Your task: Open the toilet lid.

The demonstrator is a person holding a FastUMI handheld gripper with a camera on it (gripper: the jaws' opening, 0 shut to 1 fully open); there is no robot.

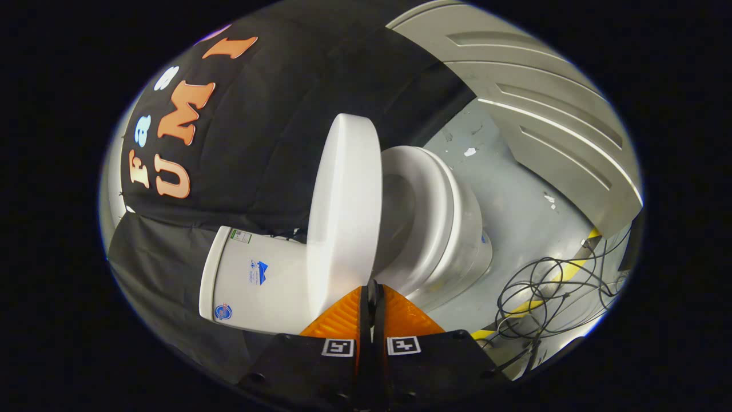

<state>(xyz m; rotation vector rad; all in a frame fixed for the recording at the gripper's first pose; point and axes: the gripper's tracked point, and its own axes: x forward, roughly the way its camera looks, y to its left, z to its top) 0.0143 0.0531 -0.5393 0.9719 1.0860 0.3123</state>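
my gripper (372, 286) has its two fingers pressed together with no gap i can make out between them, and nothing is caught between them. their tips sit right at the lower edge of the toilet lid (345, 212), and whether they touch it i cannot tell. the whole scene looks rolled to one side. the white lid is lifted off the seat (432, 200) and stands nearly on edge just ahead of my fingers, between the cistern (257, 280) on one side and the bowl (457, 240) on the other. the seat ring is down on the bowl, its opening in shadow. the black cloth wall (274, 114) hangs behind the cistern. beyond the bowl there is grey floor (514, 200), a loose tangle of black cables (549, 297) over a yellow stripe (563, 274), and a pale ribbed panel (543, 103) farther off.
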